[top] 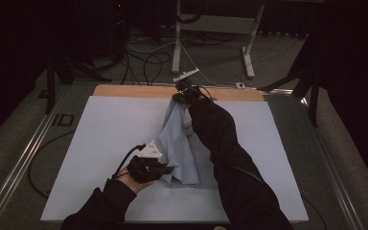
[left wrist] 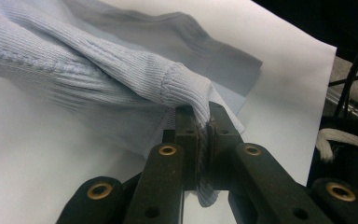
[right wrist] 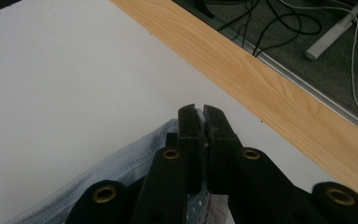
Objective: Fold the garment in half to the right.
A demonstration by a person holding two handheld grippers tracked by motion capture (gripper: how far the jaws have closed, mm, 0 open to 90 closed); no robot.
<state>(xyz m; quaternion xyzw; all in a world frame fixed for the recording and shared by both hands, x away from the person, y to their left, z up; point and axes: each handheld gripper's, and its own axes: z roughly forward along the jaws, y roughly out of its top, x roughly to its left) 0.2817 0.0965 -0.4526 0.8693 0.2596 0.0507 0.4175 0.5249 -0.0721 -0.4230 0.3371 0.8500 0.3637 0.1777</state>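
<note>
high view overhead, facing forward-down; tool views close along jaws; all share white sheet [top: 100, 143].

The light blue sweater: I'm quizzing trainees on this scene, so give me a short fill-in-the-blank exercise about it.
1. The left tool is shut on the sweater's ribbed ____.
2. The light blue sweater lies on a ____ sheet.
3. Beyond the sheet's far edge runs a strip of bare ____.
4. The right tool is ____ on the sweater's fabric.

Missing words: cuff; white; wood; shut

Sweater [top: 182, 148] on sheet [top: 100, 143], wooden edge [top: 124, 90] behind
</note>
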